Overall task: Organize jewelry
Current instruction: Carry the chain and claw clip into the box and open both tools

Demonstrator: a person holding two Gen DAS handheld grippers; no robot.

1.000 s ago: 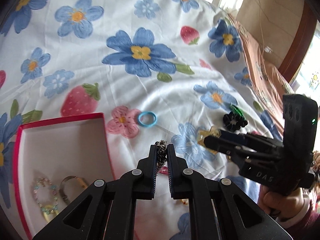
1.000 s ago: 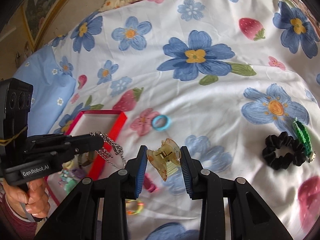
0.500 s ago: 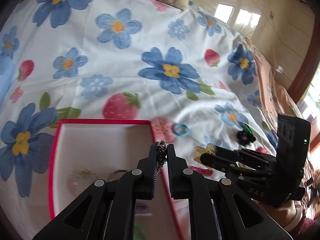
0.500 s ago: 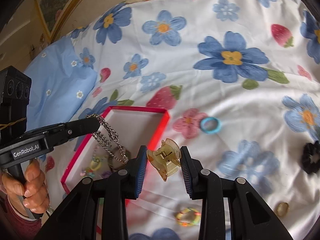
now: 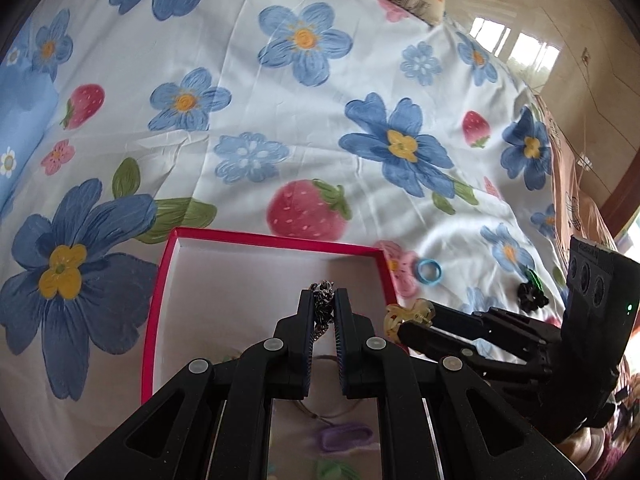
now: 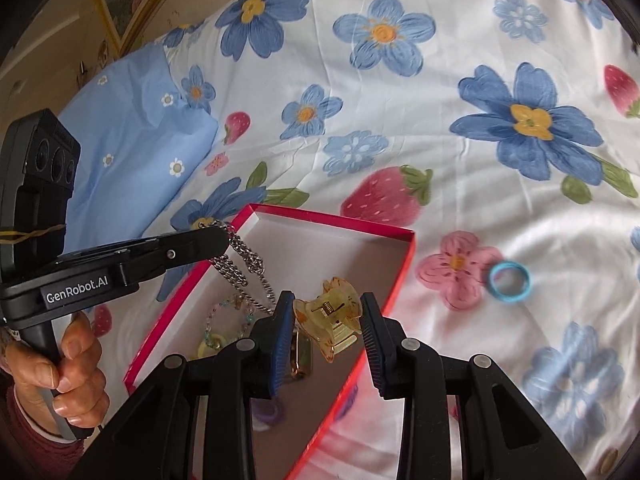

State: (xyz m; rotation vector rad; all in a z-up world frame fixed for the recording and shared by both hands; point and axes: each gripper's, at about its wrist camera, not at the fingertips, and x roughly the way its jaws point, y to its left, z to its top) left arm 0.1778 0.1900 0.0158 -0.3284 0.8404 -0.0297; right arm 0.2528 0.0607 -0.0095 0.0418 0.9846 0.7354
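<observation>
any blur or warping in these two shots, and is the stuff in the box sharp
Left wrist view: strong fisheye bending, dark corners, items at the bottom of the red box smeared. Right wrist view: same curvature; hair clip and chain crisp, bottom right bedsheet blurred.

The left gripper (image 5: 324,312) pinches a silver chain (image 5: 322,308) above the red-rimmed box (image 5: 276,238), which lies on the floral bedsheet (image 5: 280,120). Just right of the box's far right corner, the right gripper (image 5: 404,322) grips a yellow hair claw (image 5: 408,314). Further right of the box lie a blue ring (image 5: 429,271) and a black scrunchie (image 5: 531,295) (well apart).
</observation>
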